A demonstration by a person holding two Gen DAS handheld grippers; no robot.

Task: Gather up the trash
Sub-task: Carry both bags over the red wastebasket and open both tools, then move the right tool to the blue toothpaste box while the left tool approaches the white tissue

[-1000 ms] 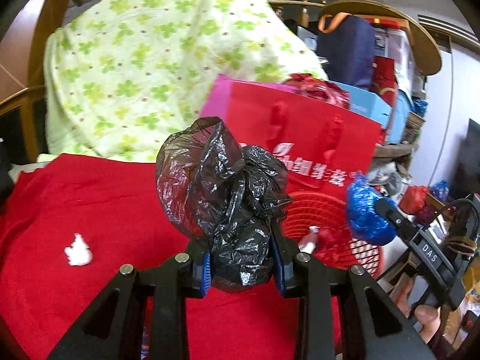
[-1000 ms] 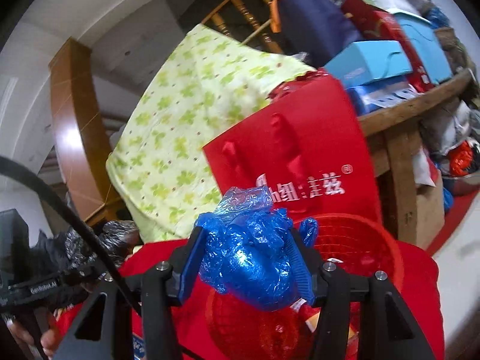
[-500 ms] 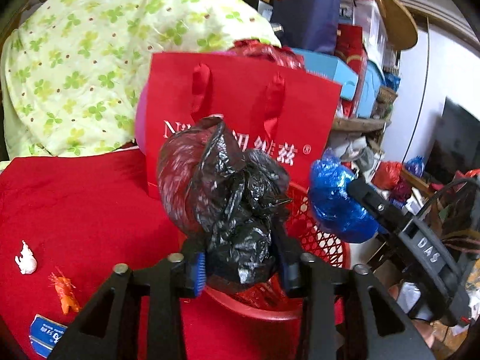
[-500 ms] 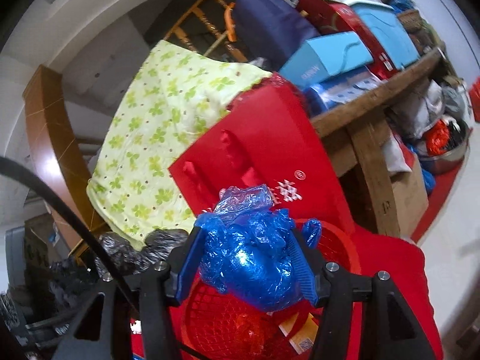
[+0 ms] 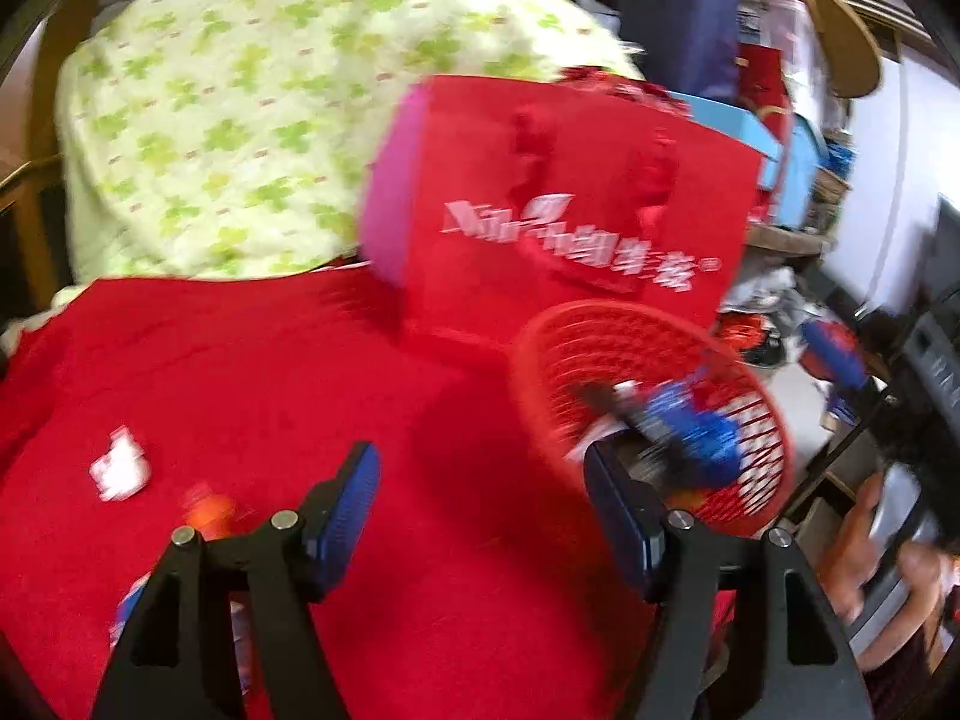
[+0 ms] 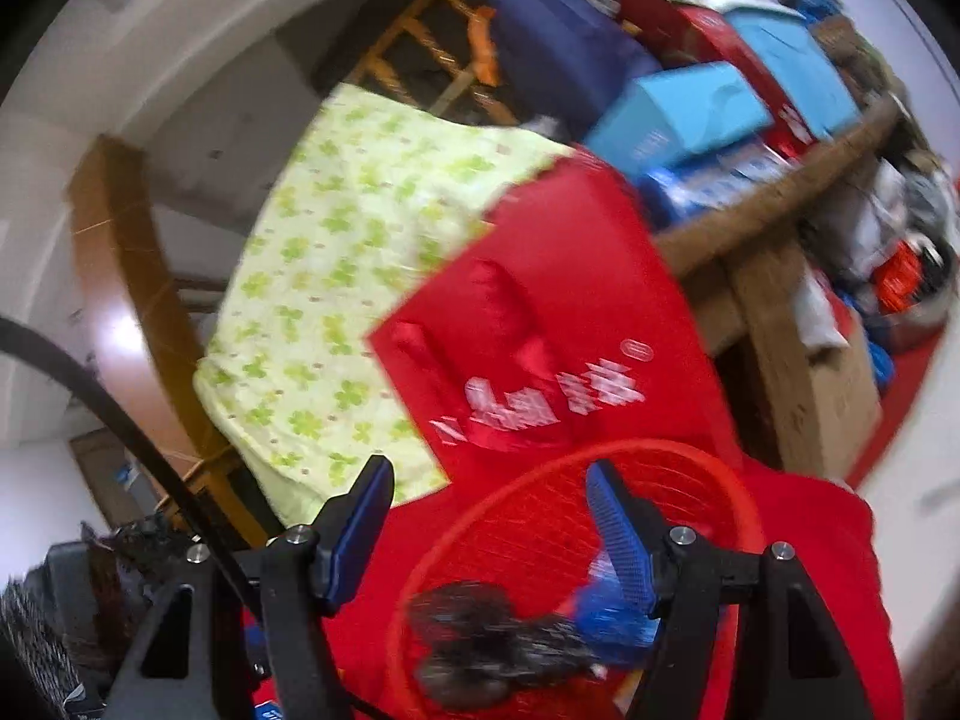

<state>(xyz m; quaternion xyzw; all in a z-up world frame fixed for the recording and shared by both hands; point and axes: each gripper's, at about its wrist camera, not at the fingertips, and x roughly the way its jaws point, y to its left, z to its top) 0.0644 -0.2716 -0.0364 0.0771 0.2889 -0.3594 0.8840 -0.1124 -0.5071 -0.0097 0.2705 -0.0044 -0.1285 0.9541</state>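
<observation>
Both views are motion-blurred. My left gripper (image 5: 480, 504) is open and empty above the red cloth, left of the red mesh basket (image 5: 540, 360). A crumpled blue plastic bag (image 5: 696, 420) lies in the basket. My right gripper (image 6: 489, 516) is open and empty above the basket (image 6: 750, 522); the black plastic bag (image 6: 486, 642) and the blue bag (image 6: 606, 612) lie inside it. A white paper scrap (image 5: 120, 468) and an orange scrap (image 5: 210, 507) lie on the cloth at the left.
A red gift bag (image 5: 570, 204) stands behind the basket, against a green clover-print quilt (image 5: 240, 120). A wooden shelf with blue boxes (image 6: 678, 114) is at the right. A blue-white wrapper (image 5: 129, 606) lies by my left finger.
Both grippers have opened and let go: the black bag and the blue bag have dropped into the red basket. The left gripper has swung back to the left.
</observation>
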